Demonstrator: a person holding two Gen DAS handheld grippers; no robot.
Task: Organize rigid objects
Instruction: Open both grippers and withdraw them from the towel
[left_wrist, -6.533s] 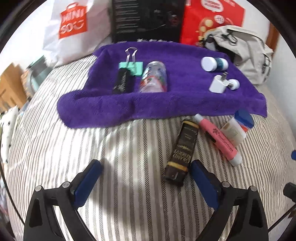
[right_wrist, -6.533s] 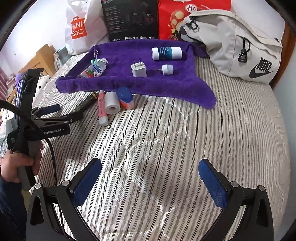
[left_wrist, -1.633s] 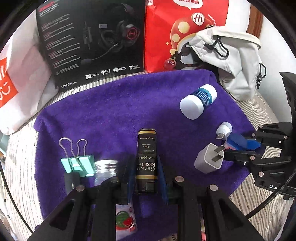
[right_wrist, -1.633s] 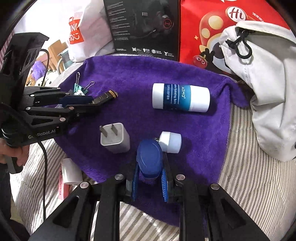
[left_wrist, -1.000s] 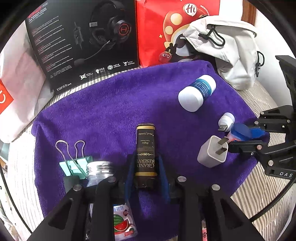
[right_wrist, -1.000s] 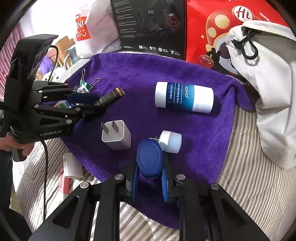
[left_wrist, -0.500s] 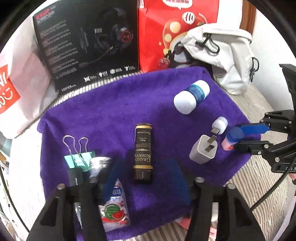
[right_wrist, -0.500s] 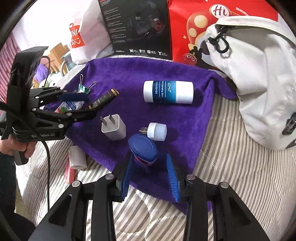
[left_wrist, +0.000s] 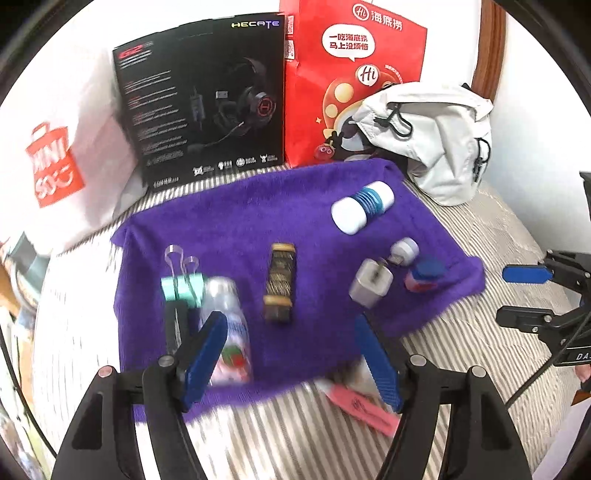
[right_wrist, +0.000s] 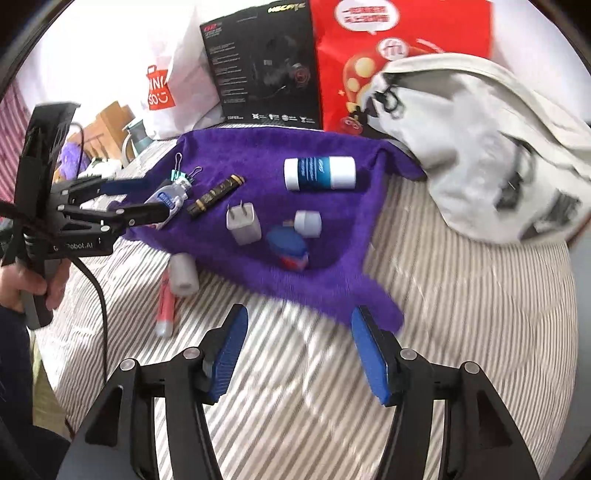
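A purple towel (left_wrist: 240, 229) (right_wrist: 258, 162) is spread on a striped bed cover. On it lie a black-and-gold box (left_wrist: 280, 282) (right_wrist: 216, 195) and a blue-capped bottle (left_wrist: 424, 275) (right_wrist: 288, 249). A white charger plug (left_wrist: 371, 286), a small white USB light (left_wrist: 404, 251), a white-and-blue tube (left_wrist: 362, 208), a green binder clip (left_wrist: 183, 284) and a clear bottle (left_wrist: 231, 328) also rest there. My left gripper (left_wrist: 290, 321) (right_wrist: 146, 197) is open just short of the box. My right gripper (right_wrist: 299, 317) (left_wrist: 517, 295) is open over the towel's near edge, holding nothing.
A pink tube (right_wrist: 166, 302) (left_wrist: 360, 406) and a white roll (right_wrist: 183, 275) lie on the striped cover (right_wrist: 461, 314) in front of the towel. Behind it stand a black headset box (left_wrist: 203, 103), a red bag (left_wrist: 351, 74) and a white shopping bag (left_wrist: 55, 166). A grey bag (right_wrist: 480, 147) sits right.
Both grippers have opened and drawn back. The left let go of the black-and-gold box and the right let go of the blue-capped bottle; both objects now lie on the towel.
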